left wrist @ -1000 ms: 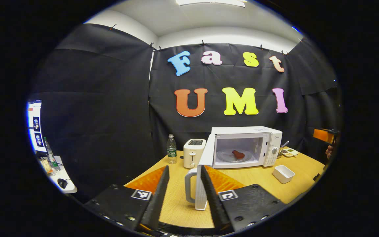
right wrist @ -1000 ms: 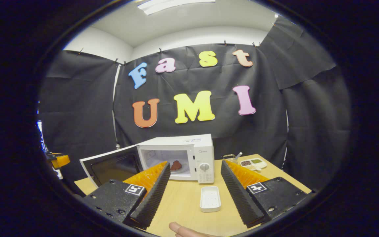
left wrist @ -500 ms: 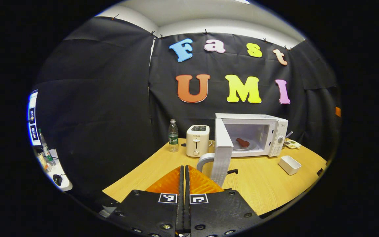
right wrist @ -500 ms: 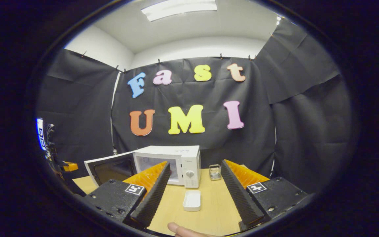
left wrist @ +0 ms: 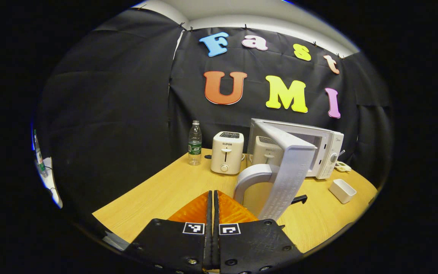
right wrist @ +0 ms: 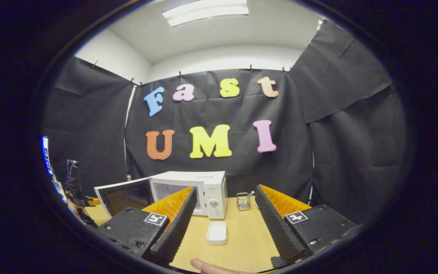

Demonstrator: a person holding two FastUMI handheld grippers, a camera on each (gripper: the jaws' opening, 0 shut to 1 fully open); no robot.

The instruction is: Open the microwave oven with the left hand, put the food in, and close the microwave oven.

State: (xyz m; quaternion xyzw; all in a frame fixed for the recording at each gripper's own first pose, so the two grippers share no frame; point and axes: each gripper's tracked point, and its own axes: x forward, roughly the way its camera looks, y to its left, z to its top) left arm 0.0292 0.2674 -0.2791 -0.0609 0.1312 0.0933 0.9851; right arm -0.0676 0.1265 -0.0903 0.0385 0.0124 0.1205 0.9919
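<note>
In the left gripper view, going left to right: a clear water bottle stands at the far edge of the wooden table, and a cream toaster stands just beside it. My left gripper sits at the bottom centre with its jaws pressed together and nothing between them. Just to the right of its tips is the microwave door, swung partway and seen nearly edge-on, its curved handle near my fingers but not touching them. The door hides most of the cavity of the white microwave oven, so I cannot see the food from here. A small white rectangular dish lies on the table to the right, in front of the oven. In the right gripper view, the door stands ajar at the left of the oven. My right gripper has its jaws wide apart and holds nothing. The white dish lies on the table between the fingers in the picture, farther off, and a small clear container stands beside the oven. A fingertip shows at the bottom edge.
</note>
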